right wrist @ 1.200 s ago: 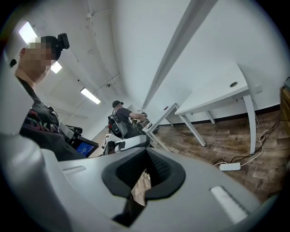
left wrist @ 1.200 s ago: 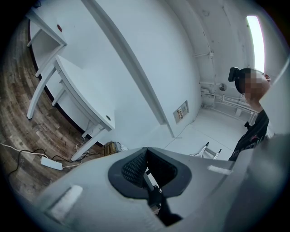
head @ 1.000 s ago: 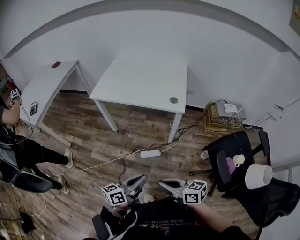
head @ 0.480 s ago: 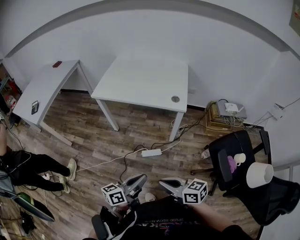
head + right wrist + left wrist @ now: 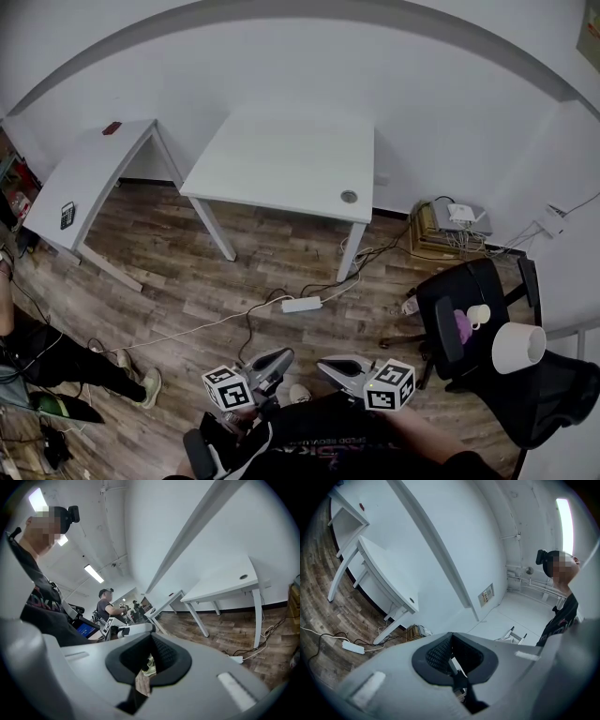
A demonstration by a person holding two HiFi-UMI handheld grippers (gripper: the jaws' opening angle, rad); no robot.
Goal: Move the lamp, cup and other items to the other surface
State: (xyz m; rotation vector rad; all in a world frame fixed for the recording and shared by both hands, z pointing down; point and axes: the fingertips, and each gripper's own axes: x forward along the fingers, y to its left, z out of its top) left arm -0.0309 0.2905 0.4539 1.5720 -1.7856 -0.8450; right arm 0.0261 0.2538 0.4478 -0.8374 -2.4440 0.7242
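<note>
Left gripper (image 5: 281, 357), right gripper (image 5: 326, 366) low before torso, tips toward each other. Fingers (image 5: 161, 653) closed, empty, both. Lamp (image 5: 518, 347) base hidden below shade.

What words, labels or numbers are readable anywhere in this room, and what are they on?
Nothing reads clearly.
Print on the wearer's dark shirt: upside down and too blurred to read.
Wall sign: too small to read.
Calculator keys, on the left table: too small to read.
</note>
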